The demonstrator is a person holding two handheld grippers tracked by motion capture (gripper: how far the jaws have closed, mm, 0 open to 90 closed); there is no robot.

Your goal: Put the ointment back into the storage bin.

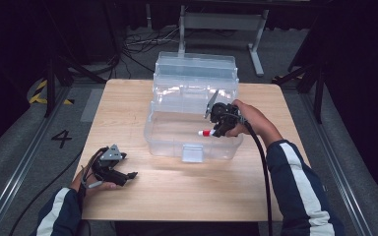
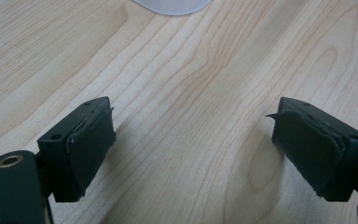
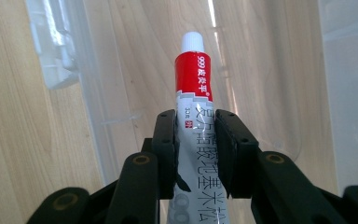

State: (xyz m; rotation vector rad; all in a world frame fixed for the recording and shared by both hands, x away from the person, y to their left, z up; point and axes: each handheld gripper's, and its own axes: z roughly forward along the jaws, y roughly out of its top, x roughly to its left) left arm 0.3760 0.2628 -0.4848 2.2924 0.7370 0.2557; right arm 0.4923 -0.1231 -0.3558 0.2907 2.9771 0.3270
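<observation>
**Tube gripped over the open bin**

I have the tube (image 3: 193,116) clamped in my right gripper (image 3: 195,140). It is a white ointment tube with a red band and a white cap, printed with dark characters along its body. In the right gripper view the two black jaws press on its flat sides about midway along, and the capped end sticks out well beyond the tips. In the high view the tube (image 1: 207,132) points left out of the right gripper (image 1: 216,129), with the cap end just above the near right part of the clear bin (image 1: 177,142).

The bin is a see-through plastic storage box sitting in the middle of the tabletop (image 1: 128,108), toward the far side. Its lid (image 1: 196,66) stands open behind it, leaning away over the far edge. A pale latch (image 1: 193,153) hangs on the near wall. Through the right gripper view I see the bin's clear wall (image 3: 98,93) and the wood grain below it.

My right hand (image 1: 253,123) comes in from the right, sleeve dark with a white stripe, cable trailing back toward me.

My left gripper (image 1: 120,173) rests low at the near left of the tabletop, well apart from the bin. Its jaws stand wide with nothing between them; in the left gripper view I see bare wood (image 2: 191,93) in the gap and a sliver of the bin's edge (image 2: 172,5) at the top.
</observation>
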